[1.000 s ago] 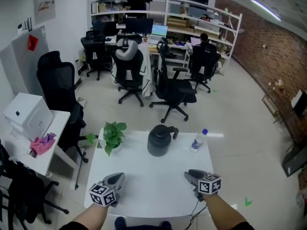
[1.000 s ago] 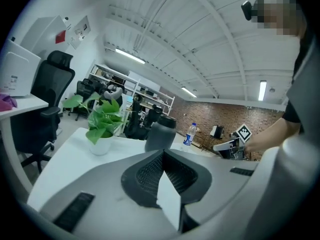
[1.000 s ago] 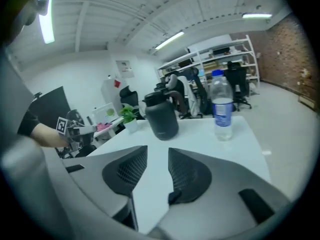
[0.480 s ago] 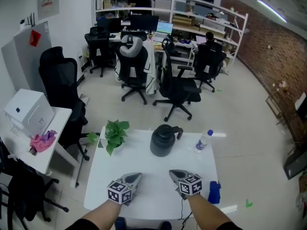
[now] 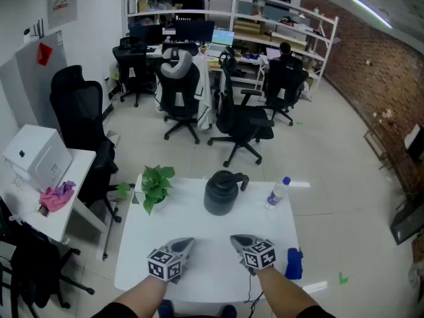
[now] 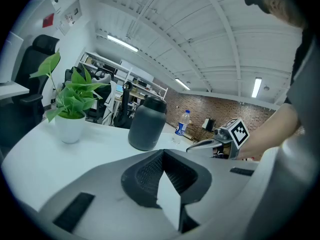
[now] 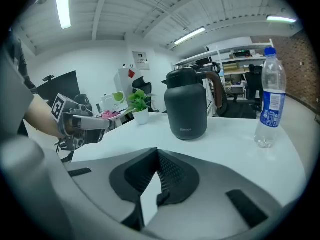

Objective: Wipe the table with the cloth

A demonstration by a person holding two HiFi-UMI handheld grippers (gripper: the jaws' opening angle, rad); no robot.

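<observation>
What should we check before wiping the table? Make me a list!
1. Cloth in a gripper: not ok. Both the left gripper and the right gripper are shut on nothing.
2. Cloth spotted: cannot tell. A blue thing at the right edge of the table may be it.
3. The jug, plant and bottle stand upright: ok.
4. Bare tabletop in front of the grippers: ok.

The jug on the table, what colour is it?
The jug is dark grey, nearly black. The right gripper view shows it best.
</observation>
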